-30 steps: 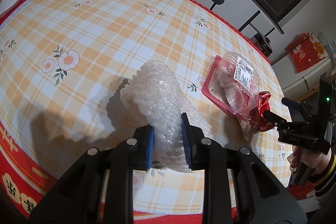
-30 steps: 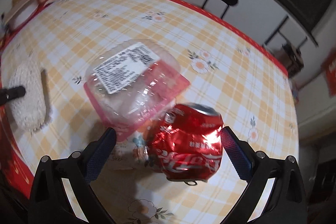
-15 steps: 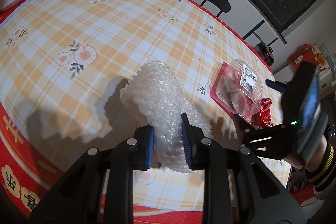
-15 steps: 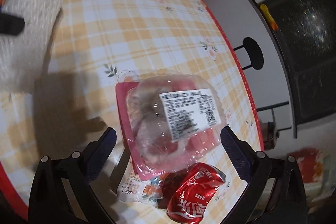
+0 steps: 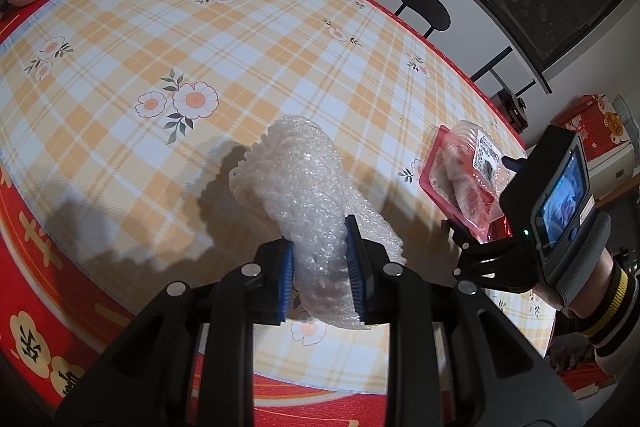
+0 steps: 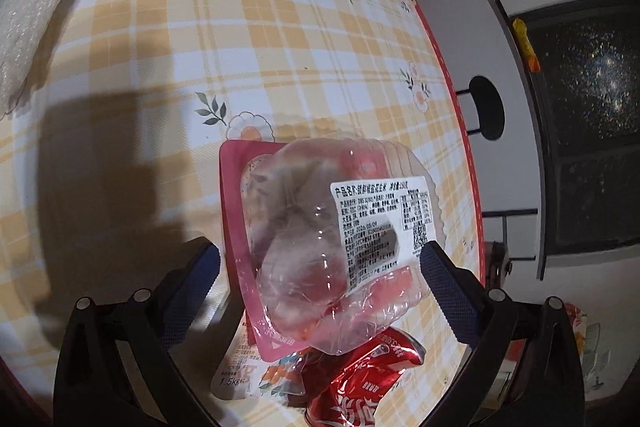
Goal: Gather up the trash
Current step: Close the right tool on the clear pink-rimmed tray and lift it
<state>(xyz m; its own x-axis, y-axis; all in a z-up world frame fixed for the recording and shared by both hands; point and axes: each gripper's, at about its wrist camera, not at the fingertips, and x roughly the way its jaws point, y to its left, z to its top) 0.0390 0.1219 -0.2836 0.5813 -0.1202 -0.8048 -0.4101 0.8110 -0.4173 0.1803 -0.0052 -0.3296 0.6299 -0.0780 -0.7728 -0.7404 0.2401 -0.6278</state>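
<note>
Between the spread fingers of the right gripper (image 6: pixel 320 267) lies the clear clamshell box (image 6: pixel 336 239), resting on its pink tray (image 6: pixel 234 211). Its labelled lid faces up and its long axis runs roughly away from the tool, so the jaws stand wide on either side of it without touching. Just nearer the tool, partly under the box, sit a crushed red can (image 6: pixel 360 383) and a printed wrapper (image 6: pixel 240 371) (its far part is hidden by the tray).

The right hand is plainly the nearer one to this pile. The left gripper (image 5: pixel 322 275) is already occupied: its blue pads (image 5: pixel 354 267) are pinched narrow on a roll of bubble wrap (image 5: pixel 304 195), which juts forward from the fingers above the cloth. From that gripper the box lies well off to the right, with the right hand (image 5: pixel 560 227) hovering over it. The likely next move is a squeeze across the box's short side.

The checked floral tablecloth (image 5: pixel 240 39) has a red border. Beyond the far edge stand a black stool (image 5: pixel 426 11) and a dark window (image 6: pixel 592 131).
</note>
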